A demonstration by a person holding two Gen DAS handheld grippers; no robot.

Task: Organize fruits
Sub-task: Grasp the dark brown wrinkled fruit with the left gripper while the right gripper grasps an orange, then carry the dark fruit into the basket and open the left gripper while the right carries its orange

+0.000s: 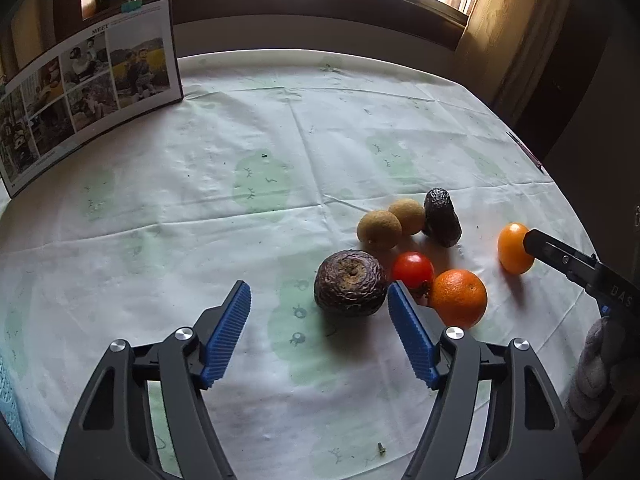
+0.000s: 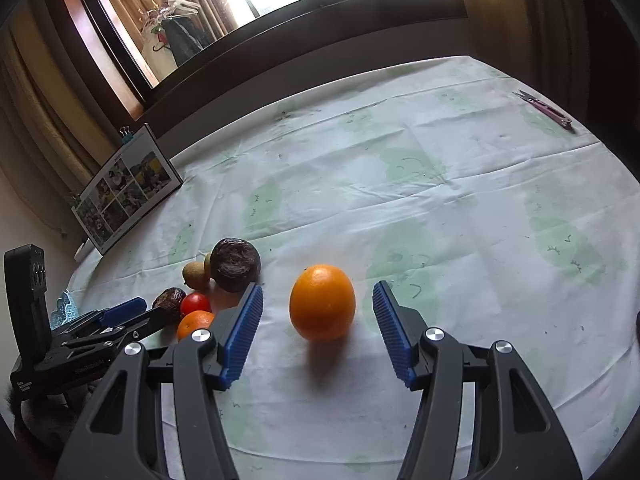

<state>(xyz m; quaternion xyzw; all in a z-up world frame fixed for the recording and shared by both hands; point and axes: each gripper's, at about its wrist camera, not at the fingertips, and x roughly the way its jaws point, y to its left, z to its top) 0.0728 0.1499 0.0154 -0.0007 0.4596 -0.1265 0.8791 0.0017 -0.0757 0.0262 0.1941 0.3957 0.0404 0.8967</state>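
Observation:
Fruits lie clustered on the tablecloth. A wrinkled dark passion fruit (image 1: 350, 282) sits just ahead of my open left gripper (image 1: 319, 292), near its right finger. Behind it lie a red tomato (image 1: 413, 269), an orange (image 1: 459, 297), two tan round fruits (image 1: 379, 229) and a second dark wrinkled fruit (image 1: 441, 216). A small orange fruit (image 2: 322, 301) rests apart on the cloth, between the blue pads of my open right gripper (image 2: 318, 293), untouched. The right gripper (image 1: 560, 258) shows beside that fruit (image 1: 515, 247) in the left wrist view.
A photo board (image 1: 86, 84) with a clip leans at the table's far left. Small pink snips (image 2: 546, 109) lie at the far right edge. A light blue lattice item (image 1: 10, 400) sits at the near left. Window and curtains stand behind the table.

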